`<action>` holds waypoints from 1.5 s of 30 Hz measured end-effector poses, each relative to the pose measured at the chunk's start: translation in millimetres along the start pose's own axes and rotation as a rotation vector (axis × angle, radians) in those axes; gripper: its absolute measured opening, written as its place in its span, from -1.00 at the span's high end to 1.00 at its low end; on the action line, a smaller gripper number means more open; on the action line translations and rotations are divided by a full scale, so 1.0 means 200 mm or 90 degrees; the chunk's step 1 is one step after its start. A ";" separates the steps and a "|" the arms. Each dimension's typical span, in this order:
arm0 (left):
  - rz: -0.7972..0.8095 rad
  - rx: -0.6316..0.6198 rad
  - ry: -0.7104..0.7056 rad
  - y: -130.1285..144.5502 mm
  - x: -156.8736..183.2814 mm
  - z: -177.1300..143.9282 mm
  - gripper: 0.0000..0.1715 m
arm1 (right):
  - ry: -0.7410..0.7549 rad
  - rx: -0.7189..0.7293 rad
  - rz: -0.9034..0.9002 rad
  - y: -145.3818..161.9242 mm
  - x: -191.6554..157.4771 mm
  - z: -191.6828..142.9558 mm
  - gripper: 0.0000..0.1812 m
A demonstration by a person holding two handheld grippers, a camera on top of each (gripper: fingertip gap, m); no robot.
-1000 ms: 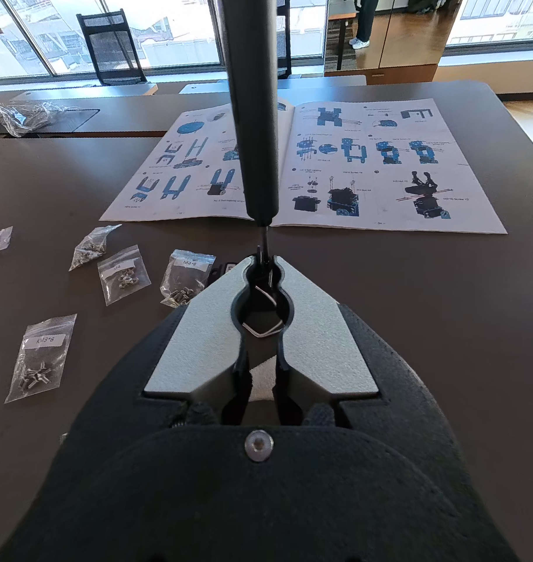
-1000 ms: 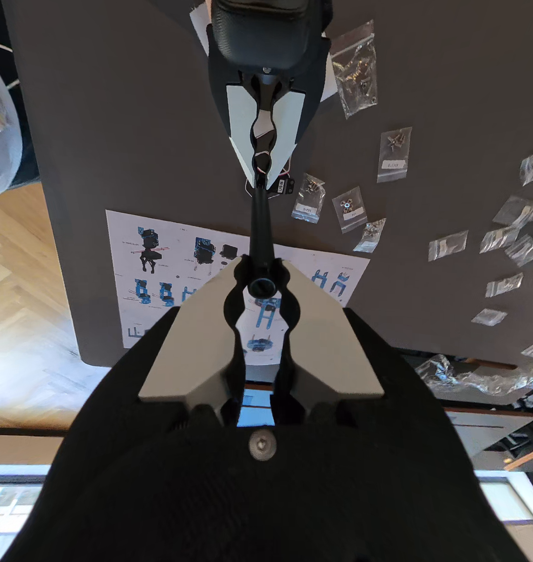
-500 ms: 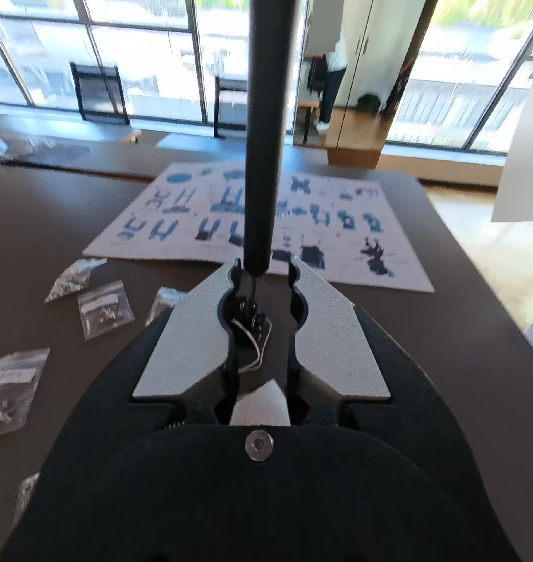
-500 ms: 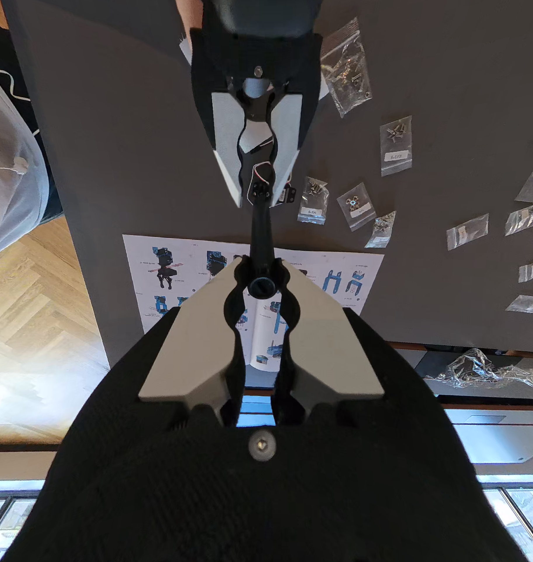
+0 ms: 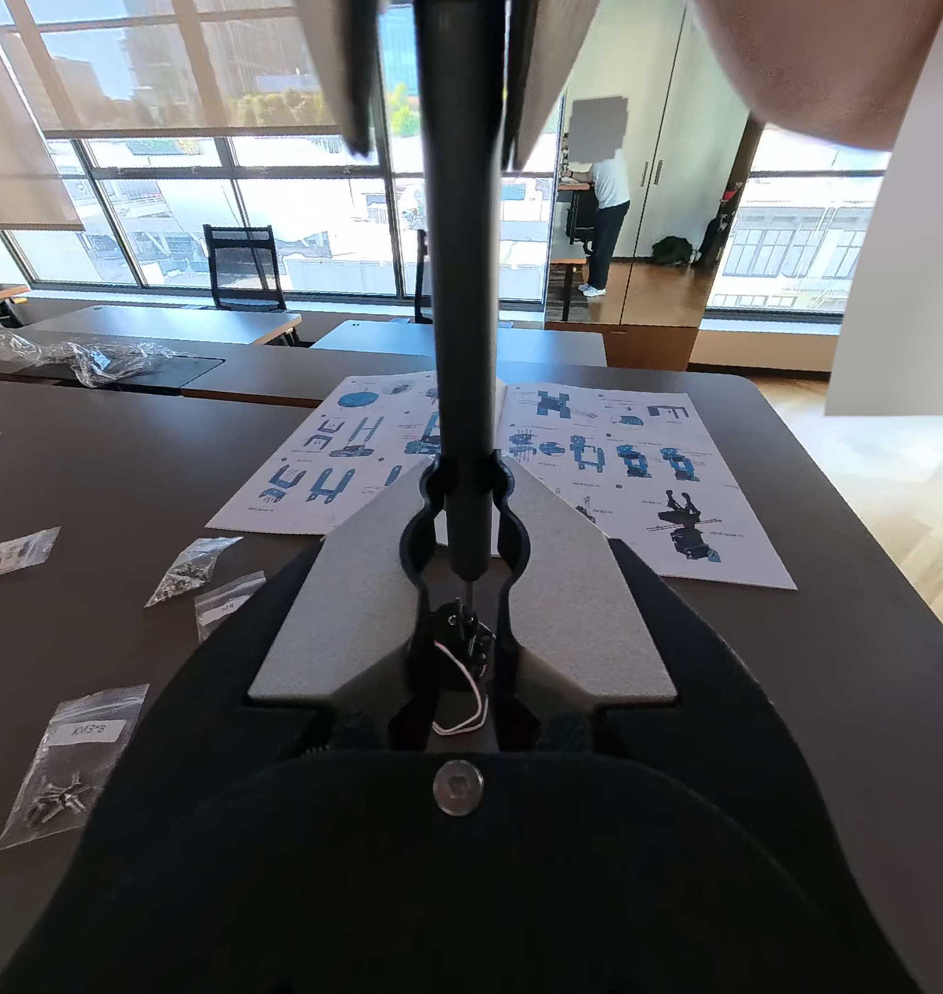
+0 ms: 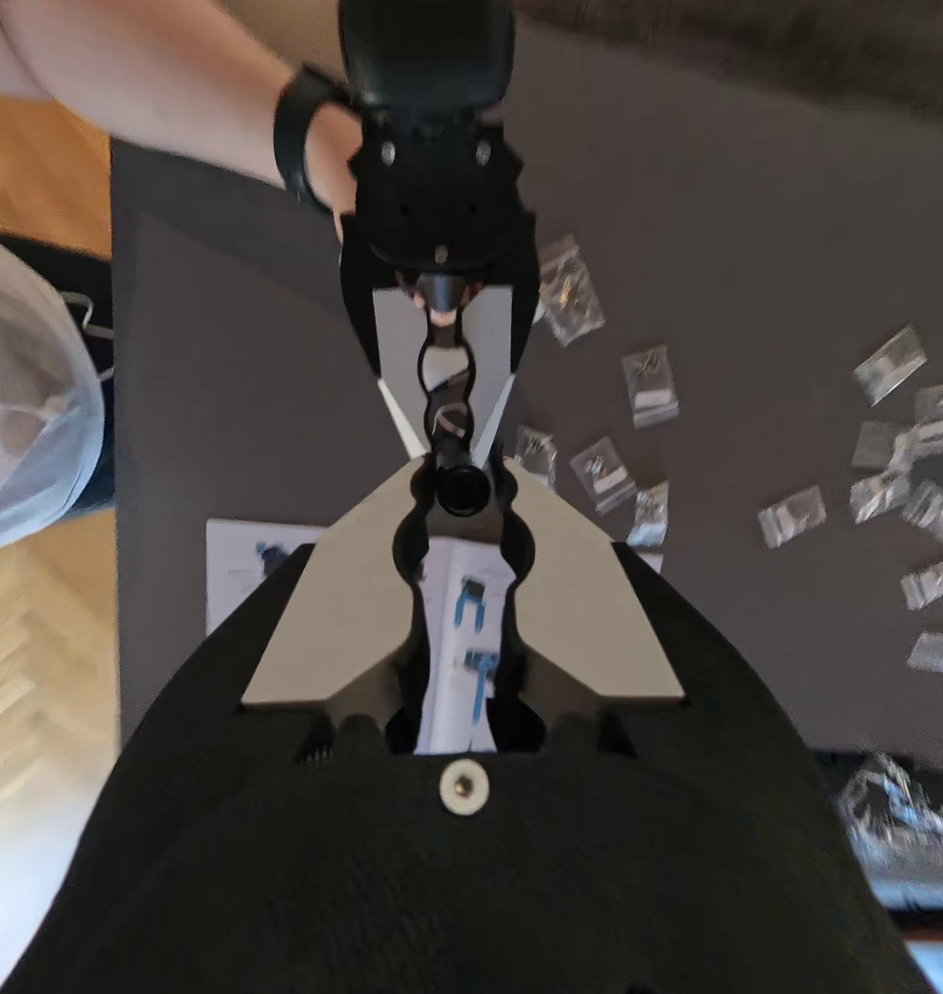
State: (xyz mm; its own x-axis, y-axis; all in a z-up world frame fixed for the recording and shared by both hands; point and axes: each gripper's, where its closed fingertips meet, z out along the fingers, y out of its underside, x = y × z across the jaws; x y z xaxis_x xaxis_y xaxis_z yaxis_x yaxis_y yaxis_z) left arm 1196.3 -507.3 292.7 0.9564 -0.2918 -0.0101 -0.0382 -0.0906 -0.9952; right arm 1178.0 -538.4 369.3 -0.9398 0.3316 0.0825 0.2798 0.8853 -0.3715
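The left gripper [image 5: 464, 473] is held above a dark brown desk [image 5: 109, 484], its jaws clenched on a small black part with thin white wires [image 5: 458, 640], held deep between the fingers. A black screwdriver [image 5: 461, 322] comes down from above, its thin tip meeting the top of that part and its shaft passing between the fingertips. The right gripper [image 6: 461, 473] has its jaws grasping the screwdriver's handle near the butt end; in the right wrist view the tool points straight down at the left gripper below, whose holder's forearm with one black wrist band [image 6: 297, 140] shows at the upper left.

On the desk at the left lie small clear bags of screws [image 5: 69, 764]: five can be counted in the left wrist view, one half hidden by the gripper. The right wrist view shows more, over a dozen, but it is blurred and an exact count is not possible.

Just beyond the grippers lies one open instruction booklet [image 5: 647, 468], two pages showing blue and black drawings. Farther left lies one crumpled sheet of clear plastic [image 5: 77, 355]. Behind the desk stand more desks, one black chair [image 5: 243, 269] and a wall of tall windows [image 5: 163, 215] with blinds partly down. At the far right are a wooden floor [image 5: 862, 484], a cabinet with two doors, and one person [image 5: 604, 215] standing.
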 end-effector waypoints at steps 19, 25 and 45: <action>0.020 -0.041 0.021 0.03 0.02 -0.01 0.58 | 0.041 0.670 0.085 -0.06 -0.03 -0.02 0.83; -0.009 -0.165 0.028 0.31 -0.05 -0.07 0.34 | 0.041 0.689 0.091 -0.05 -0.02 -0.03 0.83; 0.040 -0.211 0.035 0.44 -0.03 0.03 0.76 | 0.081 0.681 0.115 -0.01 0.01 -0.04 0.83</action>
State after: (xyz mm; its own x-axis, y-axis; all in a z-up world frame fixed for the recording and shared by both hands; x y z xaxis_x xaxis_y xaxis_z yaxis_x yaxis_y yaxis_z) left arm 1188.7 -507.5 205.3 0.9327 -0.3563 -0.0563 -0.1973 -0.3732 -0.9065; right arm 1176.9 -535.9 377.9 -0.8579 0.5136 0.0179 0.0383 0.0986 -0.9944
